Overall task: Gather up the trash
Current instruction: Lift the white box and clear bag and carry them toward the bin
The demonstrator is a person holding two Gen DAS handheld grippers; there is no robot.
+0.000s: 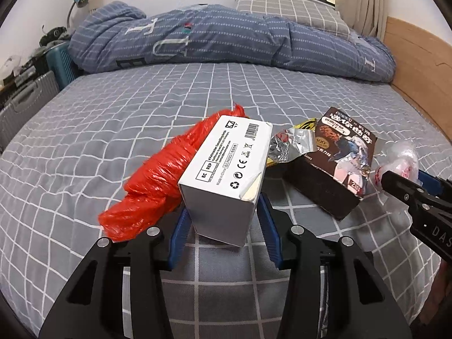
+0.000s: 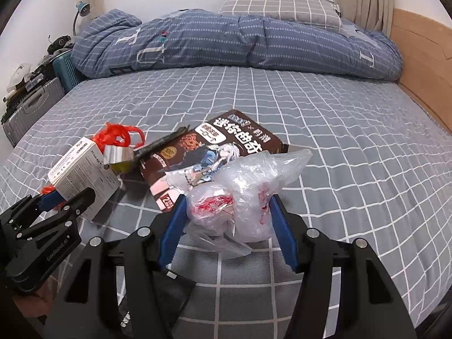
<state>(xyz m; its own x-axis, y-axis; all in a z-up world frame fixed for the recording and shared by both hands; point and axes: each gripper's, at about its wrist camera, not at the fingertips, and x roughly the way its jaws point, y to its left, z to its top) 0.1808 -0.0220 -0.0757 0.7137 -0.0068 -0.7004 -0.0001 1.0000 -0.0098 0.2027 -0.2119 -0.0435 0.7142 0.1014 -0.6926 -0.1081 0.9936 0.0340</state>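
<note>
Left tongs [image 1: 223,214] clamp the white box [image 1: 226,166] at lower centre, its long axis pointing away; right tongs [image 2: 226,214] squeeze the clear bag [image 2: 243,192].

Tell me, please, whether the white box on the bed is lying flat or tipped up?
Tipped up. The white box has its near end raised off the bed sheet, between the left gripper fingers.

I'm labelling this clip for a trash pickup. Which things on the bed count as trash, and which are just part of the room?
Trash:
white box
red plastic bag
clear plastic bag
brown snack box
foil wrapper

Just there:
folded blue quilt
checked pillow
suitcases
desk lamp
</note>
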